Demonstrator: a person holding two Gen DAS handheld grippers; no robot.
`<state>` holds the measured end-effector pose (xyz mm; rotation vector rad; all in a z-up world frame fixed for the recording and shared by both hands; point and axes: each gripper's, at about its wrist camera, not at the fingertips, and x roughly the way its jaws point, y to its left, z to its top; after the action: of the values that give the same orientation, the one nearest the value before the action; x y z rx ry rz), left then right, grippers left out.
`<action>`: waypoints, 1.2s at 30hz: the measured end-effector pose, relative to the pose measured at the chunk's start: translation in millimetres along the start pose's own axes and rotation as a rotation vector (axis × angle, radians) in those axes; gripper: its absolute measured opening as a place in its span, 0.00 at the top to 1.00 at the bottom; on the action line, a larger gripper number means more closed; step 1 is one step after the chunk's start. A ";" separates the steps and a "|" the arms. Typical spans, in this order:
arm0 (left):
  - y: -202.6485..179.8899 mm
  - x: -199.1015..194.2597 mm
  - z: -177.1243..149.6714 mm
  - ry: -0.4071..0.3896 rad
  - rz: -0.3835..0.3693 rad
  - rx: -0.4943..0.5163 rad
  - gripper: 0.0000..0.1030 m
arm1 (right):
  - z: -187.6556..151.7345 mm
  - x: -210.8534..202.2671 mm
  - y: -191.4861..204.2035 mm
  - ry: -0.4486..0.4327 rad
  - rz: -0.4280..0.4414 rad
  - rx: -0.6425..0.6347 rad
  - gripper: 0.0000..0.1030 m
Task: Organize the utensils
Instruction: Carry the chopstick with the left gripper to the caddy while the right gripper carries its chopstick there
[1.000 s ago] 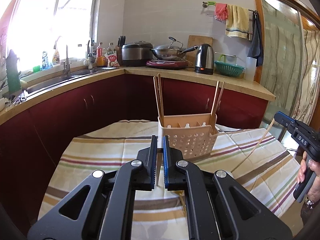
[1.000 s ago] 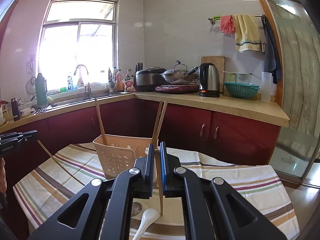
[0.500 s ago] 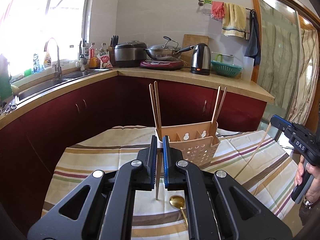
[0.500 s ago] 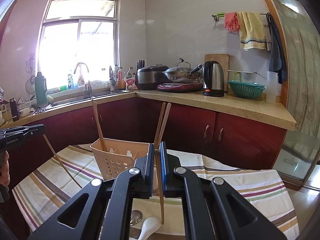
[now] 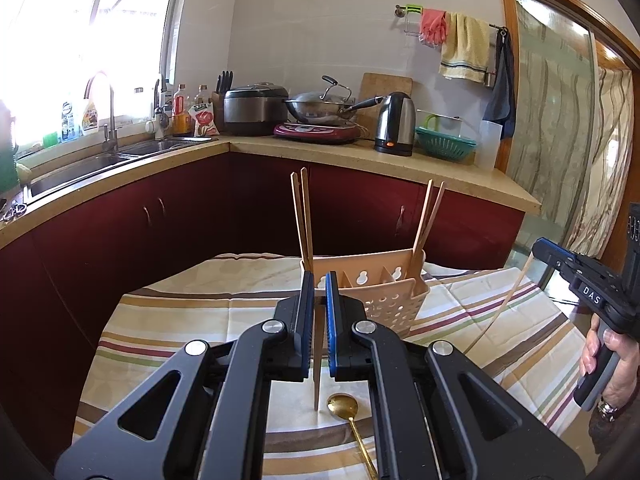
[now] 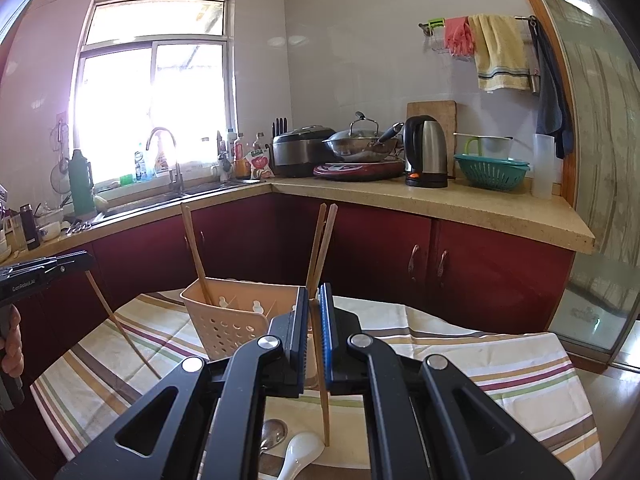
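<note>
Each claw is clamping one wooden chopstick, and both are hanging over the striped cloth on the counter (image 5: 192, 316), short of the beige utensil basket (image 5: 384, 296).

Starting at the left, the left claw (image 5: 316, 312) is pinching the left chopstick (image 5: 317, 372) near its upper part, so the stick is hanging almost straight down, its tip just above the cloth. The basket is sitting at about twelve o'clock from this claw, just past the fingertips. To do this step well, the hand is probably best lifting until the tip is clearing the basket rim, then carrying the stick over the compartment where a pair (image 5: 301, 216) is already standing at the basket's left end, and only then loosening. Keeping the stick vertical is mattering most; a tilted tip could catch the rim or tip the light basket.

Further right, the right claw (image 6: 314, 320) is gripping the right chopstick (image 6: 322, 384) the same way, with the basket (image 6: 236, 320) at about eleven o'clock. Its nearest standing pair (image 6: 322, 240) is leaning at the basket's right end, so that looks like its natural slot.

The left wrist view is showing a gold spoon (image 5: 344, 406) lying at about five o'clock from the stick's tip, and the right hand (image 5: 604, 360) on its handle. The right wrist view is instead showing a white ceramic spoon (image 6: 300, 454) and a steel spoon (image 6: 274, 434) on the cloth, which the left view is hiding behind the claw body.
</note>
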<state>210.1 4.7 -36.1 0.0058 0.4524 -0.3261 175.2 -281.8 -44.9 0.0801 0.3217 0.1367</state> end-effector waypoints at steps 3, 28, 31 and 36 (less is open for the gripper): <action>0.0 -3.3 -0.7 -0.003 -0.003 -0.001 0.94 | 3.1 -4.7 -0.7 -0.012 -0.002 0.004 0.94; -21.4 -41.4 93.8 -0.211 -0.059 0.042 0.94 | 92.9 -21.4 16.5 -0.200 0.065 -0.036 0.94; -23.7 -41.9 111.0 -0.245 -0.068 0.038 0.94 | 108.5 -15.2 16.3 -0.225 0.073 -0.033 0.94; -29.0 -33.4 138.4 -0.291 -0.056 0.051 0.94 | 125.9 0.5 15.4 -0.253 0.073 -0.033 0.94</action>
<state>232.1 -23.3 104.9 -0.0042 0.1555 -0.3868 214.1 -273.6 75.6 0.0755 0.0635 0.2018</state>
